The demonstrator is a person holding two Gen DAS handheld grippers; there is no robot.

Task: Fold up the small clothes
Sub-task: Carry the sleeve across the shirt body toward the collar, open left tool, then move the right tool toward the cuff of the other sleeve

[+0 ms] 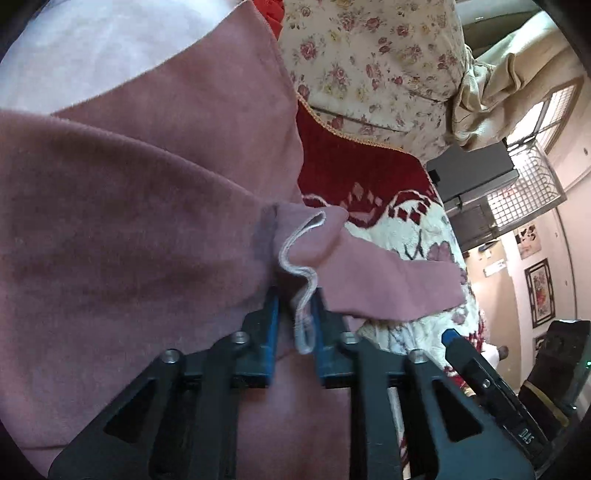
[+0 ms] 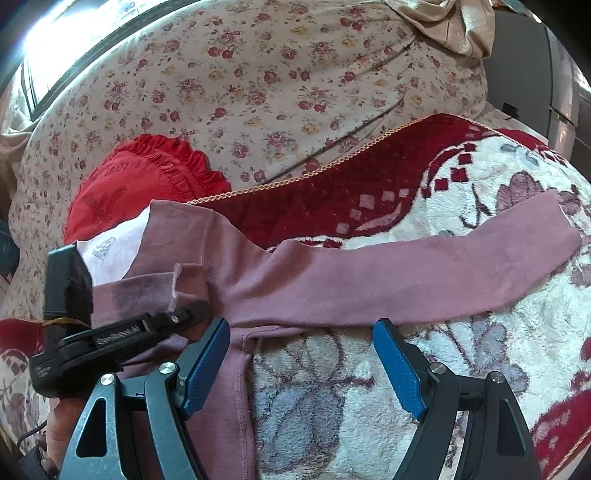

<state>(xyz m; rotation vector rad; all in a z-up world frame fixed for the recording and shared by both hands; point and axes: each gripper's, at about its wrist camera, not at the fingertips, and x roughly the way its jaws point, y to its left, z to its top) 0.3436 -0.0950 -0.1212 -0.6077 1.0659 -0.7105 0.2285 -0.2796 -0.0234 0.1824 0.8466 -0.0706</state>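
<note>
A small mauve-pink long-sleeved top [image 2: 332,277] lies on a fleecy red-and-white blanket [image 2: 498,177], one sleeve [image 2: 461,254] stretched out to the right. My left gripper [image 1: 295,314] is shut on a bunched fold of the top [image 1: 129,229] with its white stitched seam [image 1: 303,258]; it also shows in the right wrist view [image 2: 177,314], pinching the cloth near the shoulder. My right gripper [image 2: 301,362] is open and empty, its blue pads [image 2: 207,365] straddling the top's side edge just below the sleeve. The top's white inner lining [image 2: 118,251] shows at the neck.
A red frilled cushion [image 2: 147,173] lies behind the top. A floral sheet [image 2: 277,81] covers the bed beyond the blanket. A beige cloth bundle [image 2: 450,26] sits at the far right. Grey boxes [image 1: 472,173] and a window grille [image 1: 528,184] stand off the bed.
</note>
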